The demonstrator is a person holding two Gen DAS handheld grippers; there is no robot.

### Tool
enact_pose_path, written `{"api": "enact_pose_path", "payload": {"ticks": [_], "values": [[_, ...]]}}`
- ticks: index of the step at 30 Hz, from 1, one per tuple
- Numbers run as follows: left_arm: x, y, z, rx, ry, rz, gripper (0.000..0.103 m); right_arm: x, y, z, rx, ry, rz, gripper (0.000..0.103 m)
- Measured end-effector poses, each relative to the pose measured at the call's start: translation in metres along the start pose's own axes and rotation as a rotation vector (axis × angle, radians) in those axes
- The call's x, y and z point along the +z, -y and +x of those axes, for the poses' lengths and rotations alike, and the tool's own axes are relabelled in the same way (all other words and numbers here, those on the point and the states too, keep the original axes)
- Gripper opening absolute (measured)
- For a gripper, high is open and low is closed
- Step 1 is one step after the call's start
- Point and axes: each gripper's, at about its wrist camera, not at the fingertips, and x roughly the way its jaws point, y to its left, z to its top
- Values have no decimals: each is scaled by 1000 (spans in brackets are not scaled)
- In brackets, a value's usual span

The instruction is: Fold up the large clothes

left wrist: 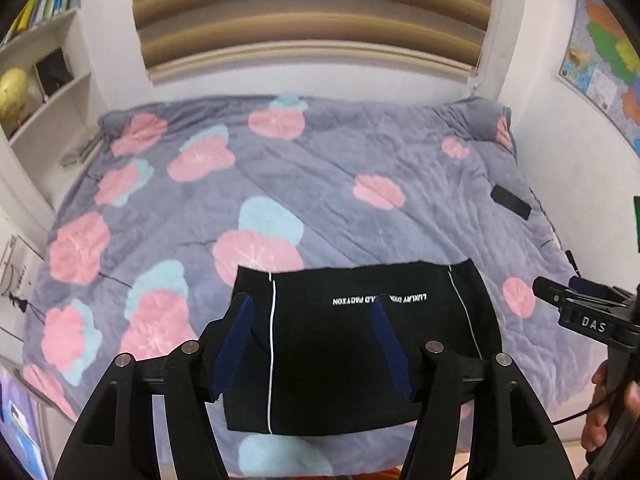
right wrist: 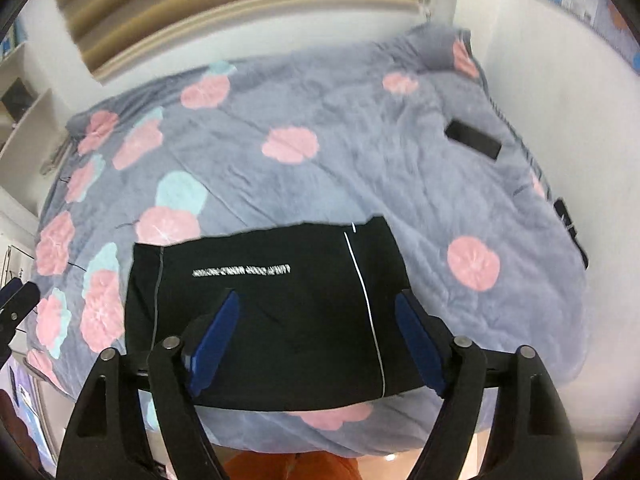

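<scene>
A black garment [left wrist: 352, 356] with white piping and white lettering lies folded into a rectangle near the front edge of the bed; it also shows in the right wrist view [right wrist: 272, 320]. My left gripper [left wrist: 312, 312] is open, held above the garment, its blue pads apart and empty. My right gripper [right wrist: 318, 306] is open too, above the garment's right half, holding nothing. The right gripper also shows at the right edge of the left wrist view [left wrist: 580, 312].
The bed has a grey-purple blanket [left wrist: 320, 184] with pink and blue flowers. A black flat device [left wrist: 511, 201] lies near the bed's right edge. Shelves [left wrist: 48, 92] stand at the left, a wall map [left wrist: 600, 60] hangs at the right.
</scene>
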Motion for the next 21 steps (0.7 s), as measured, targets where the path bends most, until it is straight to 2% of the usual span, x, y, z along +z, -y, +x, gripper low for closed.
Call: {"api": "enact_pose_path", "payload": {"ticks": [6,11,16,21], "values": [[4,6,-18,-7,42,-2,65,4,-18,-26,-42,72,-80,88],[-1,12,-24,-1,53,-25,66,5,-22,-30,-20,61,-86,88],[-11,16,-15,38,18,-44,69,-1,-26,-27,1,57,-98,88],[-20,27,-17,60,27,-6,69,-9,-27,-21,22,28,-90,88]]}}
